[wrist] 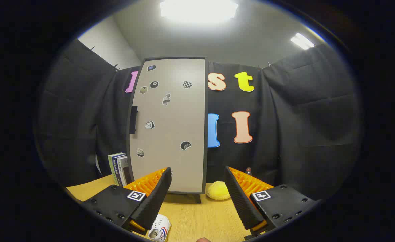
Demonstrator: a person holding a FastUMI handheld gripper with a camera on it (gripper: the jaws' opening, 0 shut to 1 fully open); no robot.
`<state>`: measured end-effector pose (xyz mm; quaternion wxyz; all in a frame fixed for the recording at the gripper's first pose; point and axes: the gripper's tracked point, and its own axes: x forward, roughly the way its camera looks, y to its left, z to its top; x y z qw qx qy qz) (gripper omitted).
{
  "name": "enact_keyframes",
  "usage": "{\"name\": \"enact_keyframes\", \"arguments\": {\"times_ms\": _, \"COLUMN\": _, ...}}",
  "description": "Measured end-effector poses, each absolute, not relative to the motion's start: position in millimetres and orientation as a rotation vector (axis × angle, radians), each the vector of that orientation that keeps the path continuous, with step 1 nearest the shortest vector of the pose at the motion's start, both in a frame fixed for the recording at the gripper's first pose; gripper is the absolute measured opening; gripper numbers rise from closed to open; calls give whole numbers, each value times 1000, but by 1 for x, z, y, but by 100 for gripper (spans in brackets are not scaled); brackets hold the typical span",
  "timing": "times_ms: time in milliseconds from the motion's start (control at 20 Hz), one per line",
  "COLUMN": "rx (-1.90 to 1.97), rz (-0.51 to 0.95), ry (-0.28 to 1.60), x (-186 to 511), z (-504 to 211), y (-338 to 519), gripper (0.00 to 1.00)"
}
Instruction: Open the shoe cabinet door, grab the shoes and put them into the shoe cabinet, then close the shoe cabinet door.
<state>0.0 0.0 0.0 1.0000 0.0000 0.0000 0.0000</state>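
A: The tongs (197, 188) gape wide, holding nothing.

B: The shoe (159, 228)?

A: Low on the tabletop (197, 218), under the left finger; likely light and soft. Pinch its collar. Beyond stands the shoe cabinet (169, 124), door shut; its handle (133, 119) looks rigid.

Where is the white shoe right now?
In the gripper view, the white shoe lies on the wooden table, just under the open gripper's left finger, nearer than the closed cabinet.
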Motion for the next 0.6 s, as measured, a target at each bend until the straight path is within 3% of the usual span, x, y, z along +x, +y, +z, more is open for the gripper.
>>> {"name": "enact_keyframes", "arguments": {"times_ms": 600, "rx": -4, "rz": 15, "ry": 10, "x": 0, "z": 1, "y": 18, "gripper": 98}}
